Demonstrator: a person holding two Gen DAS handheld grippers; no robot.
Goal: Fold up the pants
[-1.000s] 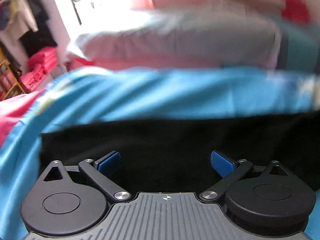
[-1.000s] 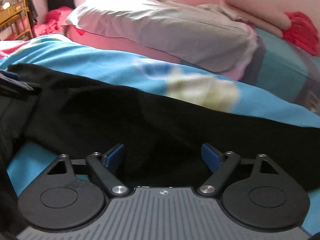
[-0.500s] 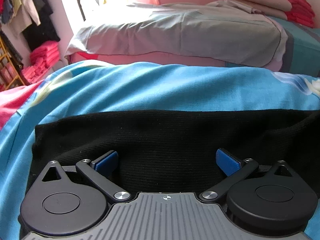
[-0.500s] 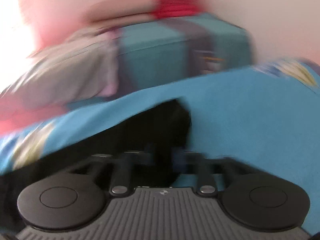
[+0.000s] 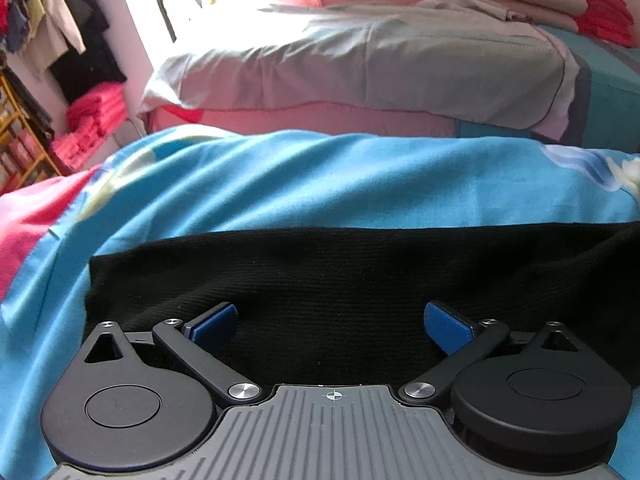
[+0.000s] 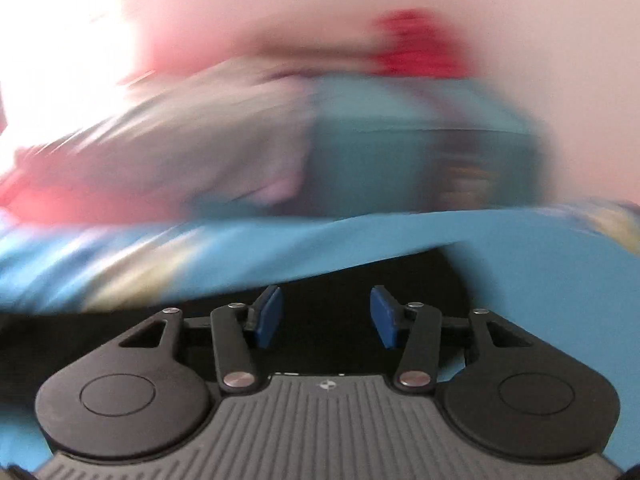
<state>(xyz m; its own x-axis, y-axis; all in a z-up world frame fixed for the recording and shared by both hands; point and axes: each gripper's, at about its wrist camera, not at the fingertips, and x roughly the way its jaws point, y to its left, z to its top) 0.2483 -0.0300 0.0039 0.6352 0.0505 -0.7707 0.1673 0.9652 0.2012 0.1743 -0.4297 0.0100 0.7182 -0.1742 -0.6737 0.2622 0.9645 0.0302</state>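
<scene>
Black pants (image 5: 340, 276) flat on blue bed sheet (image 5: 320, 184), directly under both grippers. Left gripper (image 5: 331, 322): fingers (image 5: 211, 322) wide apart, above fabric, nothing clamped. Right gripper (image 6: 326, 316): fingers (image 6: 267, 314) about half apart, just been opening, black cloth (image 6: 326, 280) visible in gap, pads not pressing it. Right view heavily blurred. Beyond pants: grey pillow (image 5: 360, 68) on pink bedding, red folded cloth (image 5: 600, 8) at far right. Hanging clothes (image 5: 60, 48) by far left wall.
</scene>
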